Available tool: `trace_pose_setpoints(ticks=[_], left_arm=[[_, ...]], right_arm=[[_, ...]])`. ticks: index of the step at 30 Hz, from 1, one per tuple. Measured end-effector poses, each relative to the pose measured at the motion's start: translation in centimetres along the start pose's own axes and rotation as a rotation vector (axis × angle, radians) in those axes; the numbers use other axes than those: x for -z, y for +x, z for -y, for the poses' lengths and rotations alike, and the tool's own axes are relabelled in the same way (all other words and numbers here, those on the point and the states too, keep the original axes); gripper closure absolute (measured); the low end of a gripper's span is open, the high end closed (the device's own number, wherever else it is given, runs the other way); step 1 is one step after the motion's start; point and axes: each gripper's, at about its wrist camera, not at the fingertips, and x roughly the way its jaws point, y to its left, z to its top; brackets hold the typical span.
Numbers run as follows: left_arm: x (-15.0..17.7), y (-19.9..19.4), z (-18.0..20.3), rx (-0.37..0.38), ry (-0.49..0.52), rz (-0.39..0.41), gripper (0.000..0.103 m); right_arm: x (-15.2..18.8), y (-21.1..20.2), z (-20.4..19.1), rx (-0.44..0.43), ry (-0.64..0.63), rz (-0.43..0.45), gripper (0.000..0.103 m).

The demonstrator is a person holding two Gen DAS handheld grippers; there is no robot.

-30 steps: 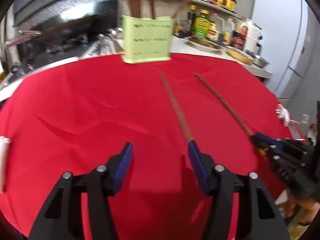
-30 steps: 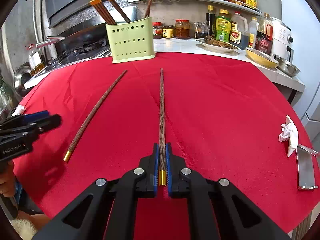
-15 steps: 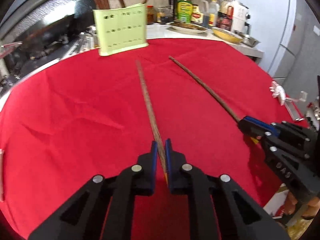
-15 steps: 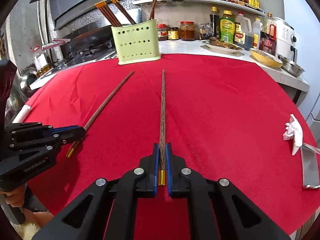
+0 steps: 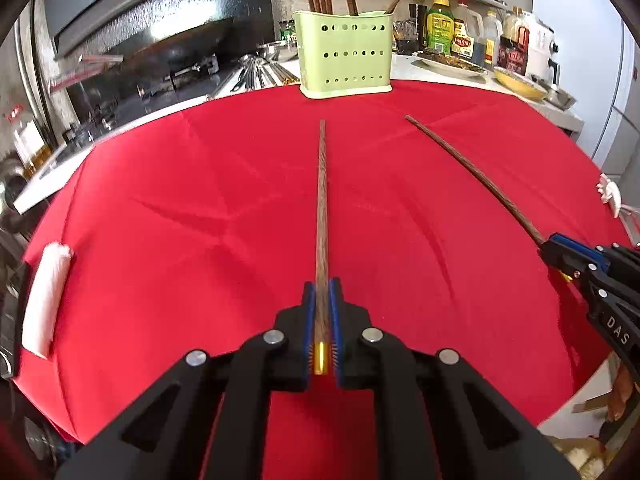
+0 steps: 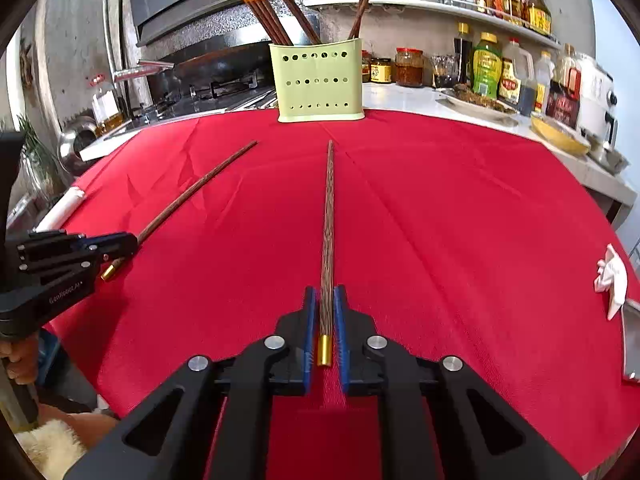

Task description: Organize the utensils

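Observation:
Two long brown chopsticks with gold ends point toward a green perforated holder (image 5: 346, 56) at the far edge of the red cloth (image 5: 200, 208). My left gripper (image 5: 321, 296) is shut on one chopstick (image 5: 321, 208) near its gold end. My right gripper (image 6: 325, 300) is shut on the other chopstick (image 6: 328, 216), also near its gold end. Each gripper shows in the other's view: the right gripper (image 5: 560, 252) at the right edge, the left gripper (image 6: 120, 244) at the left edge. The holder (image 6: 320, 80) holds several chopsticks.
A white counter (image 6: 420, 100) behind the cloth carries sauce bottles (image 6: 486, 64), jars, a plate and a yellow bowl (image 6: 560, 134). A wok and stove (image 5: 180, 60) stand at the back left. A rolled white towel (image 5: 44, 296) lies at the cloth's left edge, crumpled white paper (image 6: 610, 276) at its right.
My left gripper went from open beside the chopstick to shut on it and lined it up with the holder. My right gripper kept its chopstick and lifted slightly.

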Motion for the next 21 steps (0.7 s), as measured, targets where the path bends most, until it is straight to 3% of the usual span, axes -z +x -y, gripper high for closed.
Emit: trace_pose_setpoints(ticks=[3,10,16,18,21], left_arm=[[0.7,-0.4,-0.4,-0.006,-0.005,0.006,0.095],[0.9,-0.4,-0.3,-0.022,0.004,0.021,0.094],[0.9,-0.3,-0.5,-0.020,-0.019,0.034,0.082],[0.9,-0.3,-0.9,-0.033,-0.037,0.032,0.069],[0.9,-0.3,-1.3,-0.018,-0.046,0.032,0.069]], right_arm=[[0.6,-0.6,0.2,-0.004,-0.002,0.002,0.086],[1.3,-1.0,-0.3,0.032,-0.012,0.028,0.086],[1.3,-0.8,-0.8,0.059,-0.039,0.032,0.085],[1.2,-0.8,-0.8,0.062,-0.040,0.032,0.085],[1.3,-0.9,-0.8,0.065,-0.038,0.036,0.086]])
